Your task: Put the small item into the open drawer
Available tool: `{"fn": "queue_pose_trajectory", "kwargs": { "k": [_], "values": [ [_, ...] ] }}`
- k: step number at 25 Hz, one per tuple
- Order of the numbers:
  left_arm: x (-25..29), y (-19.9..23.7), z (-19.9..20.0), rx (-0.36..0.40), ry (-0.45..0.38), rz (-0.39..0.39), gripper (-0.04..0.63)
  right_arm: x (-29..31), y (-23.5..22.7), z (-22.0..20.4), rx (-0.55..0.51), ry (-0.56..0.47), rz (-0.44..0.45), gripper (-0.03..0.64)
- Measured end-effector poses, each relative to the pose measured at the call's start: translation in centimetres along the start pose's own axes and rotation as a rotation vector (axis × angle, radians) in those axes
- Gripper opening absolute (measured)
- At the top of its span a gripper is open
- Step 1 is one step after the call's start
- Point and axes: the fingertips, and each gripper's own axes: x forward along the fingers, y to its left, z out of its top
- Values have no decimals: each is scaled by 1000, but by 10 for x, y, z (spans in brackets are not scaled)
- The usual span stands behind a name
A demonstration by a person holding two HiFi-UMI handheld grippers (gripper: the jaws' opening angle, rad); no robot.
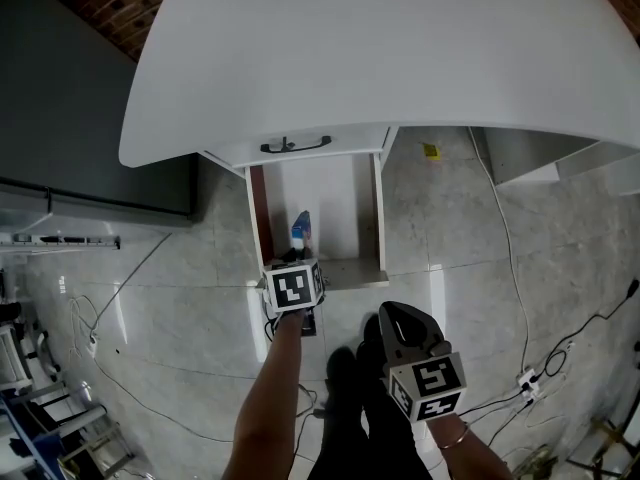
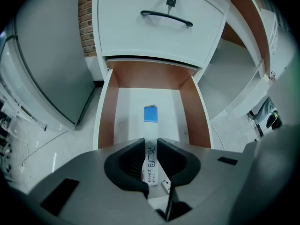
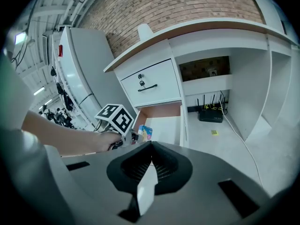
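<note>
One open drawer [image 2: 105, 118] at twelve o'clock. One small box [image 2: 150, 118] hangs over it, pinched by the left gripper [image 2: 150, 141]. The right gripper [image 3: 151, 145] has its jaws pressed together.

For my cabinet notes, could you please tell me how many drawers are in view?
2. One shut drawer sits at the top of the cabinet, and one open drawer sits directly below it. No others show, though the head view's tabletop may hide some.

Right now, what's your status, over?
Left tool shut on small box, over open drawer. Right tool shut, empty. Nothing in the way.
</note>
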Motion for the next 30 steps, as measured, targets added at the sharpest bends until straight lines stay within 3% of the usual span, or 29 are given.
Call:
{"fn": "queue_pose_trajectory", "kwargs": {
  "k": [8, 16, 30],
  "values": [
    [27, 6, -4, -5, 50, 30, 92, 7, -4, -13, 0, 30, 7, 8],
    [42, 10, -3, 54, 94, 60, 94, 13, 0, -20, 7, 44, 11, 8],
    [70, 8, -8, 38, 158, 74, 94, 17, -11, -32, 30, 60, -7, 8]
  ]
}}
